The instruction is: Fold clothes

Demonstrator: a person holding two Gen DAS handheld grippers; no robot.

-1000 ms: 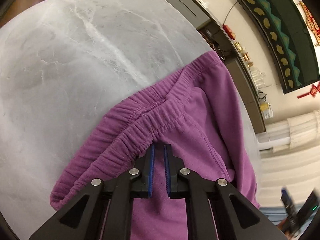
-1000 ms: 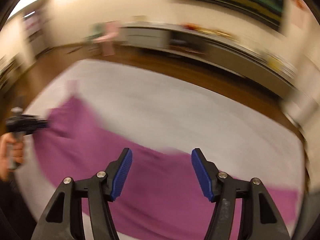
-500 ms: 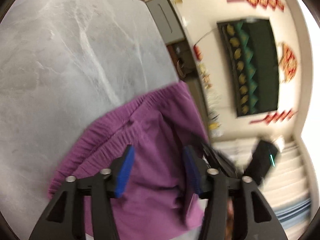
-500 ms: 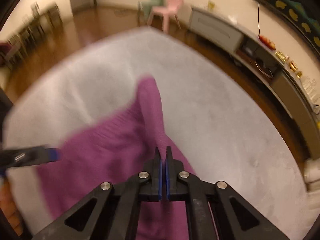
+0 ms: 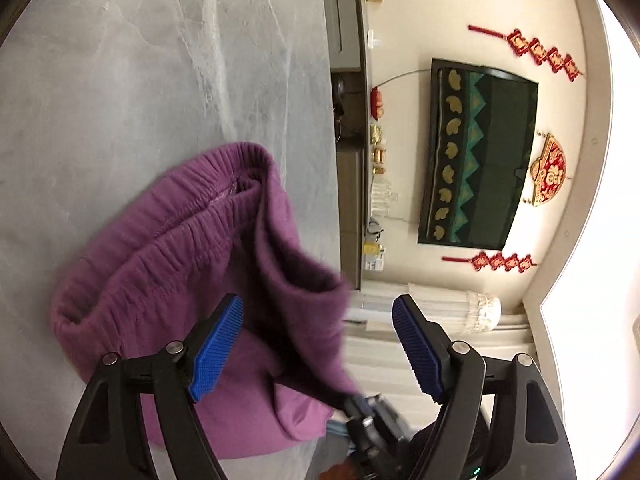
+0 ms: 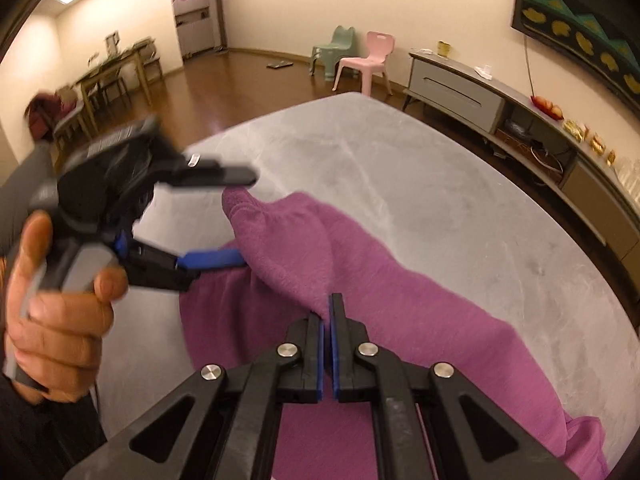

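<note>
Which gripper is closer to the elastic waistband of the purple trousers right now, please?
Left. The left gripper stands open beside the waistband, not gripping it. The right gripper is shut on a fold of the purple trousers further down the leg.

Trousers (image 6: 360, 264): purple fleece cloth, matt and fuzzy (waistband ribbed by elastic gathers). Table (image 5: 120, 80): grey marble-look surface, smooth, white veins, low sheen. Right gripper (image 6: 326, 320): matt black plastic arms, blue ridged pads (image 5: 216, 344), bright metal pivot screws. Floor (image 6: 240, 80): glossy brown wood
</note>
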